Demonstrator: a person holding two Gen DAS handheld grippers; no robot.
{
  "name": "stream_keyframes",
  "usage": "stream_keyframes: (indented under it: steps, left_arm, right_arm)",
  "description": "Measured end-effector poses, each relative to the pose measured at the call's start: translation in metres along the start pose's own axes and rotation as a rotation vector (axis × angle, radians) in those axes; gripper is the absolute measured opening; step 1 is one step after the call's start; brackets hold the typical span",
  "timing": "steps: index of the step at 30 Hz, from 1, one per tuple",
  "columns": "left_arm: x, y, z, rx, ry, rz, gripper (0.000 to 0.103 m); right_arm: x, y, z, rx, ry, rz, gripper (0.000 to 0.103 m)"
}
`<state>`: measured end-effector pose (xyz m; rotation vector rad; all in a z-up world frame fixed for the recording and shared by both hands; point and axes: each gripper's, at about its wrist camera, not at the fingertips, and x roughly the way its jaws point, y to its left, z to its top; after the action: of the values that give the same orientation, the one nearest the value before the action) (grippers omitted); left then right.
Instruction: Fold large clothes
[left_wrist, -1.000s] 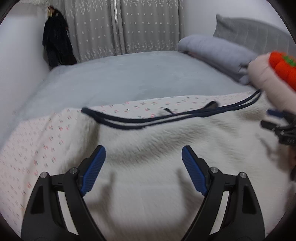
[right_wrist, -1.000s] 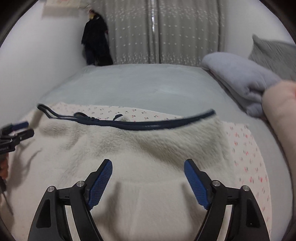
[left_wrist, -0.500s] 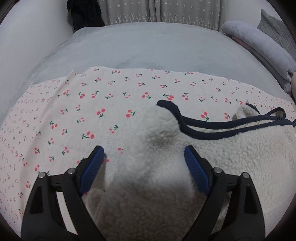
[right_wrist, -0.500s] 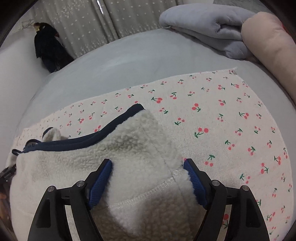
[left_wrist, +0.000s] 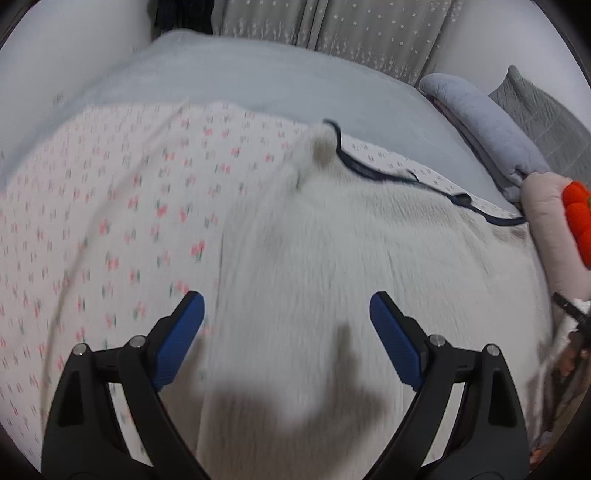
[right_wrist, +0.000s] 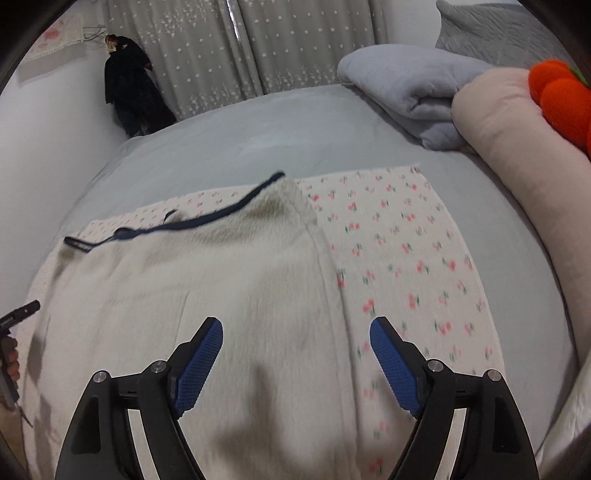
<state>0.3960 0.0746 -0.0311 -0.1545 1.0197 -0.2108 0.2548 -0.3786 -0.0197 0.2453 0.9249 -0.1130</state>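
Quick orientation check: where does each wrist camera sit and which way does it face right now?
Left wrist: behind the left gripper, angled down at the fleece garment and cherry-print sheet; own open fingers show.
Right wrist: behind the right gripper, angled down at the fleece garment; its jaws are opening, nothing gripped.
Shared: garment, sheet, folded grey blanket, star curtains.

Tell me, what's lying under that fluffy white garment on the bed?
A cherry-print cloth is spread under the fluffy white garment, showing beside it and past its dark-trimmed edge. The grey bed lies beneath that. Anything directly under the garment's middle is covered.
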Motion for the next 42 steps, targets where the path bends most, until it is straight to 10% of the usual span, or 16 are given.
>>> stream_keyframes:
  steps: [10,14,18,22,30,38,42]
  left_arm:
    - [-0.013,0.065,-0.065,-0.209,0.15,-0.149,0.091]
    - [0.015,0.079,-0.08,-0.36,0.256,-0.321,0.084]
    - [0.022,0.073,-0.082,-0.421,0.187,-0.338,0.083]
    - [0.029,0.068,-0.085,-0.516,0.143,-0.375,0.049]
    - [-0.064,0.035,-0.07,-0.399,-0.091,-0.314,0.036]
    - [-0.115,0.066,-0.122,-0.38,-0.015,-0.305,0.038]
    - [-0.082,0.09,-0.165,-0.446,0.068,-0.243,0.049]
  right_arm:
    - [-0.003,-0.042,-0.072,0.224,0.129,0.118,0.084]
    - [0.016,-0.05,-0.087,0.323,0.174,0.187,0.084]
    - [0.031,-0.053,-0.091,0.489,0.153,0.292,0.083]
    - [0.034,-0.056,-0.092,0.594,0.125,0.301,0.047]
    - [-0.046,-0.035,-0.08,0.541,0.0,0.349,0.028]
    - [-0.103,-0.017,-0.14,0.472,0.055,0.344,0.028]
    - [-0.086,-0.016,-0.178,0.421,0.136,0.197,0.036]
